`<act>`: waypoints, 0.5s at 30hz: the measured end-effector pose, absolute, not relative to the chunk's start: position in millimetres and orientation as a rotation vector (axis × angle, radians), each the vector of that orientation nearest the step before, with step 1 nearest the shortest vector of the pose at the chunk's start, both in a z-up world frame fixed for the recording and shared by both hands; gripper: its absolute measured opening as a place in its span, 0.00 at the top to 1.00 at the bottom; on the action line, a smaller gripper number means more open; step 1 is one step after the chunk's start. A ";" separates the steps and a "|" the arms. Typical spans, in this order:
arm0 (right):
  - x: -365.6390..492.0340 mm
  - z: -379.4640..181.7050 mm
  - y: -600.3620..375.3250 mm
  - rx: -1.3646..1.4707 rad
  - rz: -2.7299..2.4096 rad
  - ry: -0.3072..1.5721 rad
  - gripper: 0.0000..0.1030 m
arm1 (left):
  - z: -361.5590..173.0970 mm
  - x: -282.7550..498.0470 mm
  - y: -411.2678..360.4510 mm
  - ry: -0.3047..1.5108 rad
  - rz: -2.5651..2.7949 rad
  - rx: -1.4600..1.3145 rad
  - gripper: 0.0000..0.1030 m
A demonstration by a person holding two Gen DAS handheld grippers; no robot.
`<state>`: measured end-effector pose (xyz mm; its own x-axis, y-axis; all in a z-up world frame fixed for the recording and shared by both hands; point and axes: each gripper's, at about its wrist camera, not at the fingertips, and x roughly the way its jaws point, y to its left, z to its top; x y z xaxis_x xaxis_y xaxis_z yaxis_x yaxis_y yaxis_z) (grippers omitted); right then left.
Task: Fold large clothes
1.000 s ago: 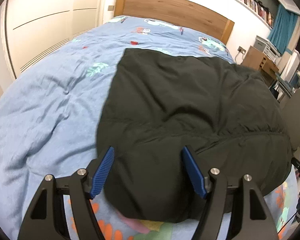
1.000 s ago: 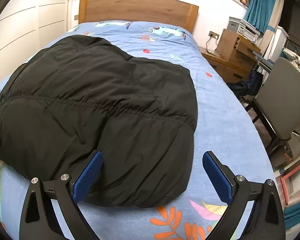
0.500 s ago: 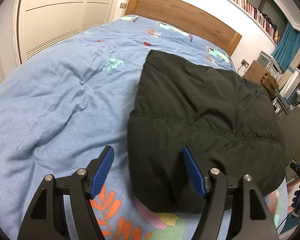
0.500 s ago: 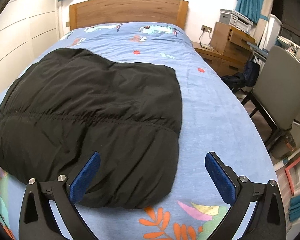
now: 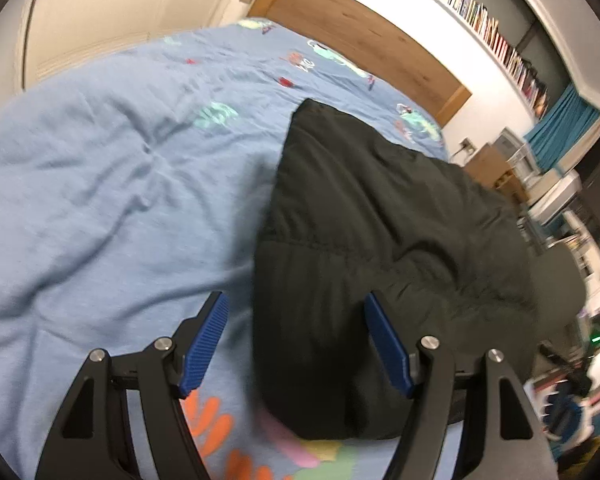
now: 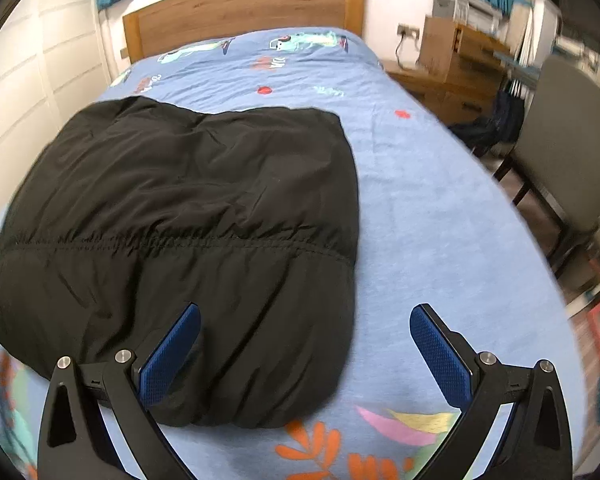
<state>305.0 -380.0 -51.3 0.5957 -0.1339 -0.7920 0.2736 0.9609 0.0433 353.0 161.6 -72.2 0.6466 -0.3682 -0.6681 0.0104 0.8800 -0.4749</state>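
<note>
A black padded jacket [image 6: 188,232] lay folded into a thick bundle on the bed [image 6: 420,208], resting on the blue patterned cover toward the foot, with the wooden headboard [image 6: 244,12] beyond it. The left claw [image 5: 296,344] was spread wide and pinched nothing, its fingers straddling the bundle's left edge just above the fabric. The right claw [image 6: 304,352] was likewise spread and empty, framing the bundle's right corner, one finger [image 6: 168,356] over the jacket and the other over bare cover.

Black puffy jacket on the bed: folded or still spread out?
Folded. The black puffy jacket lies as a compact, thick bundle on the blue patterned duvet, with no sleeves or hood sticking out. How many folds: cannot tell.
</note>
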 end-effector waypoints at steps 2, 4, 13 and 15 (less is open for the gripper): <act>309.5 -58.1 -391.9 0.270 -0.182 0.914 0.01 | -78.5 360.5 162.2 0.857 -0.287 -0.512 0.33; 313.7 -65.6 -403.0 0.360 -0.139 0.920 0.01 | -85.3 367.0 160.4 0.876 -0.336 -0.548 0.33; 323.9 -93.8 -431.2 0.501 -0.074 0.943 0.01 | -107.0 390.6 153.1 0.895 -0.433 -0.617 0.22; 328.3 -102.1 -433.5 0.529 -0.046 0.957 0.01 | -111.3 395.8 154.1 0.892 -0.450 -0.642 0.21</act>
<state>328.3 -433.5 -102.1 0.5853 0.1914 -0.7879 0.2662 0.8725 0.4097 395.8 154.1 -111.3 0.5567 -0.6054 -0.5689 0.0970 0.7275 -0.6792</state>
